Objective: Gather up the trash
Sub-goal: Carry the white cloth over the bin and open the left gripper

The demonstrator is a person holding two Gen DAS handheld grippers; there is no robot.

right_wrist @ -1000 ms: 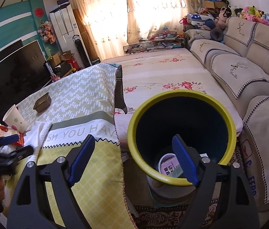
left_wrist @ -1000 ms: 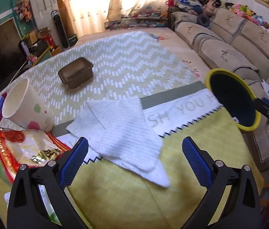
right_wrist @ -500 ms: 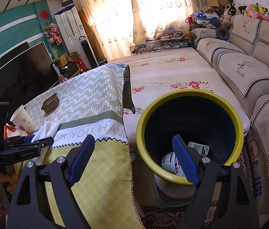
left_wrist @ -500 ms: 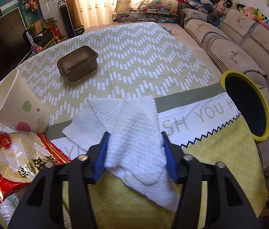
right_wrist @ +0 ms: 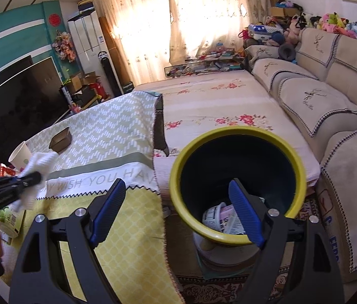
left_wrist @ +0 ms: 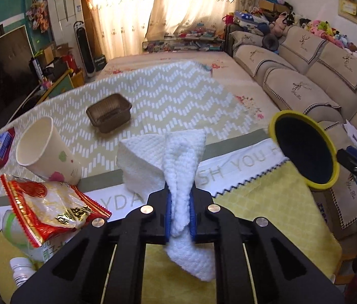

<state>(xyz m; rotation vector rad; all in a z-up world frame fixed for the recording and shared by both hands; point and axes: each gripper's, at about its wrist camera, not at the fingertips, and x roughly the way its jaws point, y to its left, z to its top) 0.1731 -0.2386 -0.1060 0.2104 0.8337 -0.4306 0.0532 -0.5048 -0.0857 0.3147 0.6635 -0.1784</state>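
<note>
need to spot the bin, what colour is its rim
Yellow rim around a dark inside; right wrist view shows it best.

Bin's (right_wrist: 238,136) contents half hidden (labels unreadable).

left gripper (left_wrist: 179,214) closed on white napkin (left_wrist: 178,167), lifting it.

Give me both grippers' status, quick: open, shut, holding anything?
Left gripper: shut on the white paper towel, jaws having just closed on it.
Right gripper: open, holding nothing, in front of the yellow-rimmed trash bin.
</note>
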